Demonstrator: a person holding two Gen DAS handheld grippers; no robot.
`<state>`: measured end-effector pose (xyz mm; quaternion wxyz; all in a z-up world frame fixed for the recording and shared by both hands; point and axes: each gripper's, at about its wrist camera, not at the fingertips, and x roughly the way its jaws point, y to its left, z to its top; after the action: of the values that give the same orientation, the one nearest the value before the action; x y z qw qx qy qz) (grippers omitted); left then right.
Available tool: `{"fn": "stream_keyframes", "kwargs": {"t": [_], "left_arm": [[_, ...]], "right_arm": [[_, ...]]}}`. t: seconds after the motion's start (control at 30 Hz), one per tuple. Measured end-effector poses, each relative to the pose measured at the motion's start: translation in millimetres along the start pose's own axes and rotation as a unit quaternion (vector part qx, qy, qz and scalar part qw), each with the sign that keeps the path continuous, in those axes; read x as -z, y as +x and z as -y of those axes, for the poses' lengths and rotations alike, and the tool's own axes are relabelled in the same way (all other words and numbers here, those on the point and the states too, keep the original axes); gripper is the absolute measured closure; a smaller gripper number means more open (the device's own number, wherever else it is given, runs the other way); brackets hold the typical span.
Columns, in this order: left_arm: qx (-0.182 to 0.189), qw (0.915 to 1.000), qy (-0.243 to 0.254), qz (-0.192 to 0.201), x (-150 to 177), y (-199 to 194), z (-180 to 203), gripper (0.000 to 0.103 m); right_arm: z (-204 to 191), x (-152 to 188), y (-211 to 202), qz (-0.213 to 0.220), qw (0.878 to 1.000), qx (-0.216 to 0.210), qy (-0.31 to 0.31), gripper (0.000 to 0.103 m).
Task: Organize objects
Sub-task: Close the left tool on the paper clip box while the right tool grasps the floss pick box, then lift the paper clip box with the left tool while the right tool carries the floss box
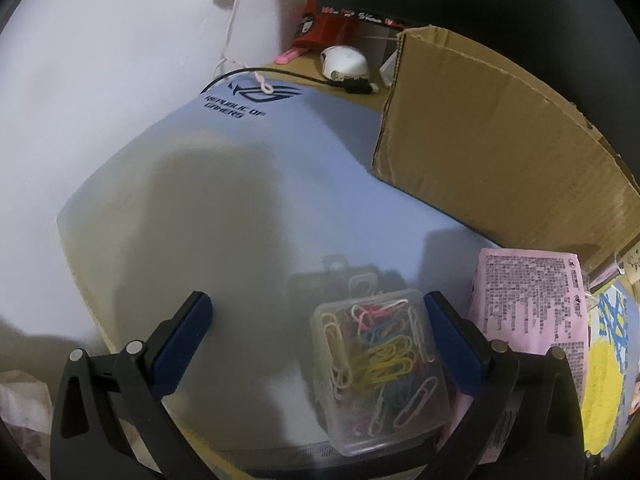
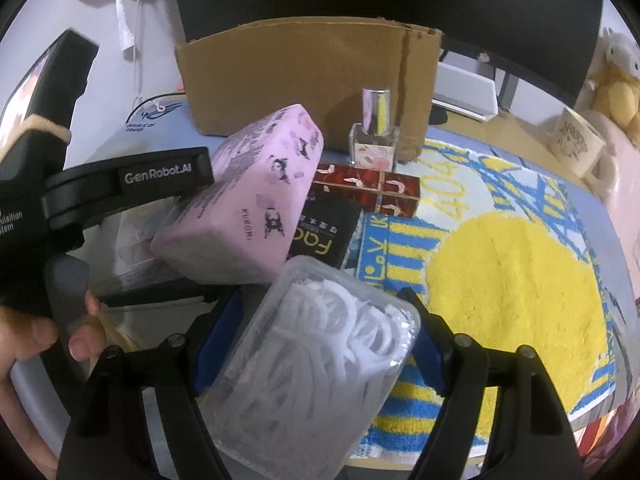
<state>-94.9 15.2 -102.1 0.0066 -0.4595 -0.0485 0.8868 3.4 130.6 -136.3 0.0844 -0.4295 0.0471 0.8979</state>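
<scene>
In the right wrist view my right gripper (image 2: 322, 298) is shut on a clear plastic box of white floss picks (image 2: 320, 360), tilted above the yellow and blue towel (image 2: 508, 280). My left gripper (image 1: 316, 300) stands wide open on the blue-grey mouse mat (image 1: 260, 208). A small clear box of coloured paper clips (image 1: 380, 364) lies between its fingers, close against the right finger (image 1: 456, 344) and well apart from the left one. A pink tissue pack (image 1: 532, 304) lies just right of that finger. From the right wrist view the left gripper (image 2: 168, 236) shows beside the pink pack (image 2: 248, 196), with a person's hand (image 2: 44, 336) on it.
An open cardboard box (image 2: 304, 80) stands behind on the desk, also at right (image 1: 500, 140). In front of it are a perfume bottle (image 2: 374, 136), a red patterned box (image 2: 368, 188) and a black packet (image 2: 326, 232). A mug (image 2: 576, 144), a plush toy (image 2: 616, 88) and a white mouse (image 1: 344, 62) sit further back.
</scene>
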Motion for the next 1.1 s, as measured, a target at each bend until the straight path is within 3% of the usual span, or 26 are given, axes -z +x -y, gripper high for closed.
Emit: {"fn": "stream_keyframes", "kwargs": {"t": [0.2,0.23,0.3,0.37,0.57,0.67,1.1], "left_arm": [[0.006,1.0,0.002,-0.004,3.2,-1.9,-0.5,0.0],[0.007,0.9999,0.003,-0.007,3.1,-1.8,-0.7,0.001],[0.011,0.9999,0.005,-0.006,2.0,-3.6,-3.5,0.012],[0.013,0.9999,-0.01,0.004,1.4,-8.8,-10.5,0.047],[0.041,0.9991,-0.006,0.009,-0.9,-9.5,-18.0,0.048],[0.067,0.9973,-0.027,0.01,-2.3,-9.5,-23.9,0.048],[0.079,0.9963,-0.012,0.032,-3.3,-14.7,-12.0,0.048]], "right_arm": [[3.6,1.9,-4.3,0.005,1.0,-0.003,0.006,0.021],[3.1,1.8,-4.4,0.003,1.0,-0.005,0.003,0.026],[1.4,2.2,-4.8,0.0,1.0,-0.005,-0.01,0.026],[0.5,3.3,-5.1,-0.002,1.0,-0.005,-0.019,0.027],[8.4,2.2,-7.6,0.003,1.0,-0.022,-0.003,0.031],[7.8,2.3,-9.9,0.008,1.0,-0.028,-0.005,0.033],[7.9,4.1,-16.5,0.024,0.998,-0.054,0.002,0.038]]}}
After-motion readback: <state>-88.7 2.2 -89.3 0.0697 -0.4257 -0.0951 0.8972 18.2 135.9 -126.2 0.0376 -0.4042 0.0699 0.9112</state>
